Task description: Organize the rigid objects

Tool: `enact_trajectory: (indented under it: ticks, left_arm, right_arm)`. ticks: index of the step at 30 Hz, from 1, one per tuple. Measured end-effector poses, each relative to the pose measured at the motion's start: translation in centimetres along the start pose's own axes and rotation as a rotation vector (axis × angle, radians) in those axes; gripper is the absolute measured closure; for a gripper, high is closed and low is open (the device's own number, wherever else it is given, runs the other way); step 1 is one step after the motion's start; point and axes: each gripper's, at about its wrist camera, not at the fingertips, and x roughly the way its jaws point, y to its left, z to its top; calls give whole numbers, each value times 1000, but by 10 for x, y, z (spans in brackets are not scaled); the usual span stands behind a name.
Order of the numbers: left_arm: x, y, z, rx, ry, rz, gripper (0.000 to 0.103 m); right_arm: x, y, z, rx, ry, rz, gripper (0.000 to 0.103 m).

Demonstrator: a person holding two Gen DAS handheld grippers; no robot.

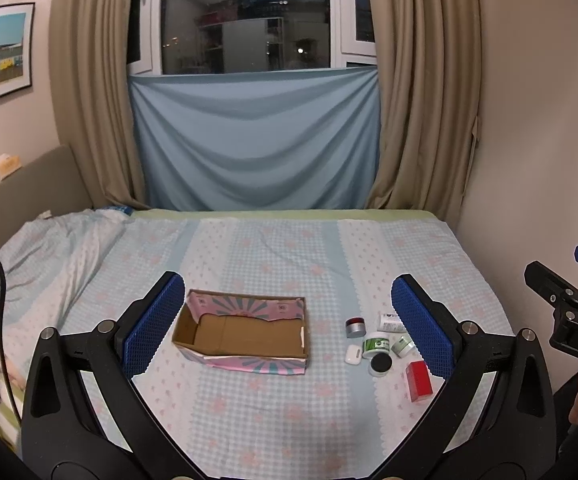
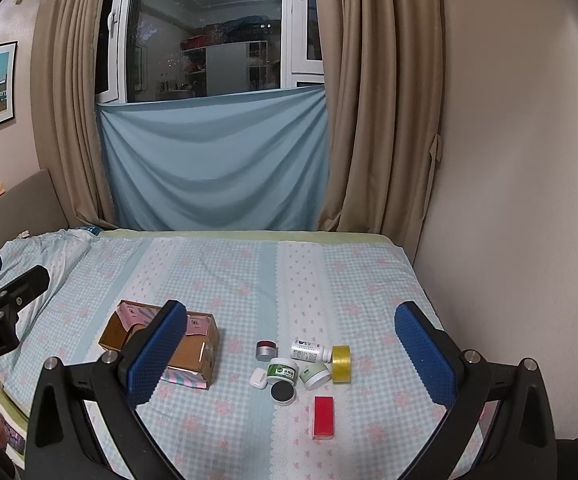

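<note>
Here, left gripper (image 1: 287, 324) spread wide, holding nothing, hovering over cardboard box (image 1: 245, 334); jars and red box (image 1: 420, 380) clustered right of cardboard box. Likewise, right gripper (image 2: 291, 354) wide open, unloaded, above cluster; yellow tape roll (image 2: 341, 363) at far side from cardboard box (image 2: 193, 354).

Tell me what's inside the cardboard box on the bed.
The box looks empty: the left wrist view shows only its bare brown floor and flaps. Its near wall hides a strip of floor behind it.
</note>
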Motion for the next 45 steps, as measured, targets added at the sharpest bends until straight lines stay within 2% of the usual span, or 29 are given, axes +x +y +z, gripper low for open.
enact_trajectory:
  ticks: [45]
  left_arm:
    - [-1,0,4,3,-4,-6,1]
  right_arm:
    - [-4,-6,2,7,0,-9,0]
